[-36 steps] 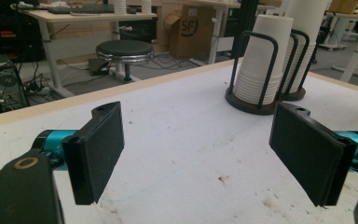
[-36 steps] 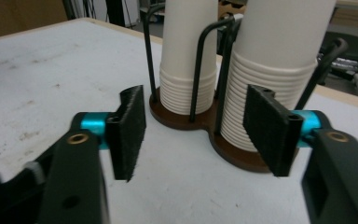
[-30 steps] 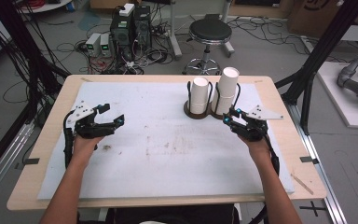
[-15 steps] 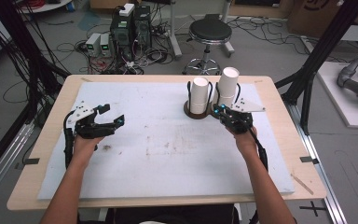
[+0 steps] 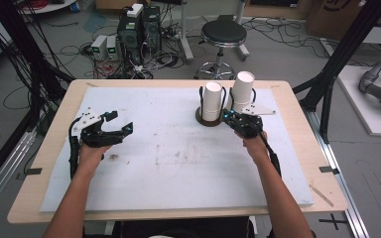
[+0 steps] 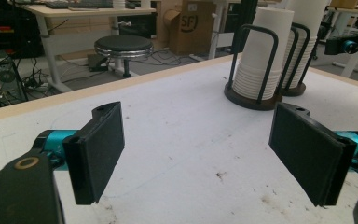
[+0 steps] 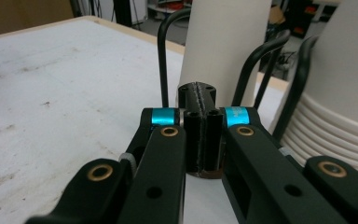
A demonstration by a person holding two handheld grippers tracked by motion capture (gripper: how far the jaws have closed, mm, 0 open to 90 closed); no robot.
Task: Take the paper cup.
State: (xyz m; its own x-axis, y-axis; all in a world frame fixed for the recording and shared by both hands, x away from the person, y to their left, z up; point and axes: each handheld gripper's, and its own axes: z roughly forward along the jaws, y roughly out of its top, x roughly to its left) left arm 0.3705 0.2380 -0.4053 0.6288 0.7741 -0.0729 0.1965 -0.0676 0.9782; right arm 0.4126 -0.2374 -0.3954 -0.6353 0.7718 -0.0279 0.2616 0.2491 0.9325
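Note:
Two stacks of white paper cups stand in black wire holders on dark round bases at the back right of the white mat. The left stack [image 5: 212,100] [image 6: 261,51] [image 7: 223,42] is shorter than the right stack [image 5: 242,91] [image 6: 303,42] [image 7: 340,98]. My right gripper [image 5: 229,116] [image 7: 200,100] is shut with nothing between its jaws. Its tip points at the gap between the two holders, low near their bases. My left gripper [image 5: 121,123] [image 6: 200,149] rests open at the left of the mat, far from the cups, its pads [image 6: 100,149] wide apart and empty.
The white mat [image 5: 178,158] covers a wooden table [image 5: 297,129]. Behind the table a black stool [image 5: 223,34] and computer boxes [image 5: 139,29] with cables stand on the floor. Black frame posts [image 5: 327,94] rise at the right edge.
My right gripper has moved left and slightly forward, up to the cup holders, and its jaws have come together. The left gripper has stayed where it was.

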